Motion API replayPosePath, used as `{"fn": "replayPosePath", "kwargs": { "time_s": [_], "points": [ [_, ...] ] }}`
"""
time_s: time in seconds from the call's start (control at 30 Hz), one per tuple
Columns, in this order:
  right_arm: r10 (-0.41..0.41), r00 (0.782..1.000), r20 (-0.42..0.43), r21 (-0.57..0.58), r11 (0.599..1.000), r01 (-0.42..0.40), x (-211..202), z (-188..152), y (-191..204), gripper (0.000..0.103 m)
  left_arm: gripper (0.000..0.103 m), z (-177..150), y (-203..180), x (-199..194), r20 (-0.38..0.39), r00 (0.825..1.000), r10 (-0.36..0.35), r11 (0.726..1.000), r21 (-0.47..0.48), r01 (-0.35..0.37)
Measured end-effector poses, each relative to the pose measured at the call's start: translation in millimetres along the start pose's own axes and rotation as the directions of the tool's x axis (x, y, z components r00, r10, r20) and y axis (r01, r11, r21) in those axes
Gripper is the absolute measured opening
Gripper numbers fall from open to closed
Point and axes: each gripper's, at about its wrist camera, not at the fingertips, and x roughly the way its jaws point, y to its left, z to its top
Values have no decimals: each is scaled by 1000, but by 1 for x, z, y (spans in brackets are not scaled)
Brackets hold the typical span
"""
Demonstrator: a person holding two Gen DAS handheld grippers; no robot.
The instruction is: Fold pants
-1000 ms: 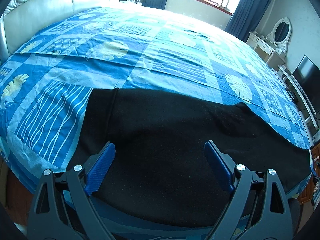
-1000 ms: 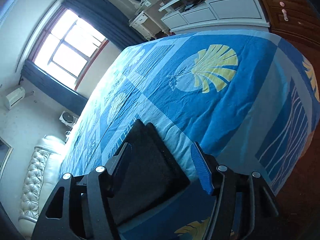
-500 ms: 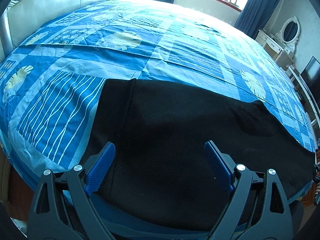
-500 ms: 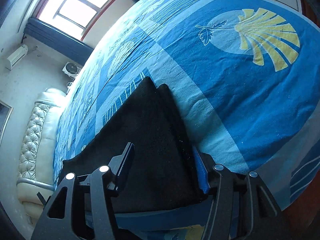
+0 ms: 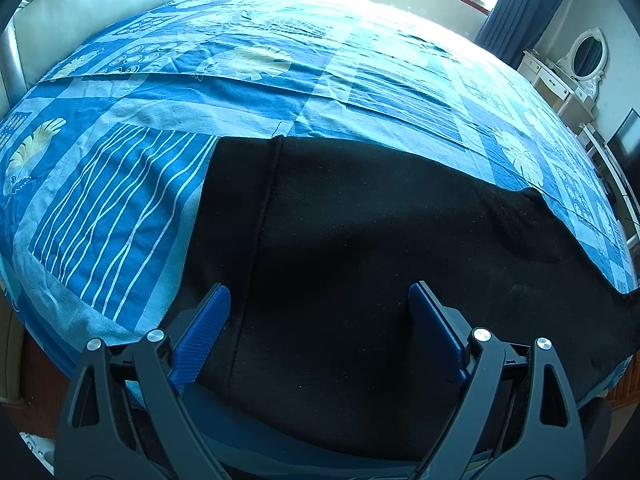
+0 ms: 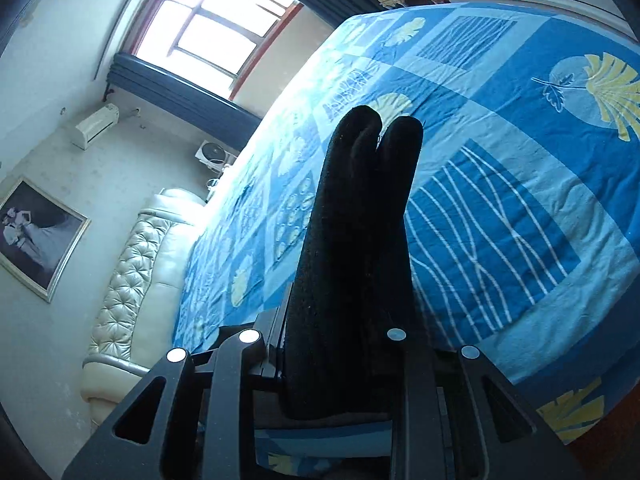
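1. I see the bed (image 5: 248,92) under a blue patchwork sheet, a tufted headboard (image 6: 132,280) beyond.
2. Black pants (image 5: 380,240) lie flat on its near edge, fleecy, seamed.
3. My right gripper (image 6: 340,320) is closing on a bunched pants end, raised off the sheet.
4. My left gripper (image 5: 320,320) points down over the pants, fingers (image 5: 204,332) wide apart, gripping nothing.

1. A bed (image 5: 280,92) carries everything, covered by a blue patchwork bedspread (image 5: 120,200) with shell and wavy-line prints.
2. Black pants (image 5: 380,240) lie spread flat across its near edge.
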Motion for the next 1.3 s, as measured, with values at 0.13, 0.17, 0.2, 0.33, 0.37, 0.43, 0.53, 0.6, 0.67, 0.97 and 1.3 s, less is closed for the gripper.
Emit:
{"fn": "replayPosePath", "kwargs": {
  "time_s": [0.13,0.17,0.2,0.33,0.37,0.43,0.53,0.6,0.67,0.97,1.3],
  "points": [
    [102,995,-23,-94,990,-104,20,-5,72,26,91,-3,-2,1,8,1000,4,1000,21,-4],
    [109,993,-35,-127,986,-113,27,-7,89,26,92,-4,-3,1,12,1000,5,999,32,-5],
    [113,992,-50,-155,981,-120,36,-10,105,26,93,-5,-4,1,17,1000,5,999,42,-6],
    [100,987,-124,-223,967,-126,86,-31,148,26,94,-8,-4,-1,29,1000,-9,998,69,7],
    [74,987,-141,-248,963,-108,100,-38,155,26,94,-8,-3,-1,30,999,-16,997,70,14],
    [32,983,-183,-272,959,-81,127,-53,162,26,94,-9,-2,-2,32,999,-27,997,73,24],
    [-35,969,-243,-307,951,-43,168,-80,168,26,94,-11,-1,-2,39,998,-41,996,86,37],
    [-80,958,-276,-337,941,-18,191,-99,172,26,94,-13,0,-2,46,998,-50,995,90,46],
    [-119,943,-310,-359,933,0,212,-116,173,26,94,-14,0,-2,50,997,-55,995,91,51],
    [-308,890,-336,-484,867,118,258,-175,173,26,100,-15,-1,0,64,995,-71,993,93,65],
    [-356,874,-331,-504,849,155,271,-196,173,28,100,-15,0,1,70,995,-75,994,86,69]
  ]
}}
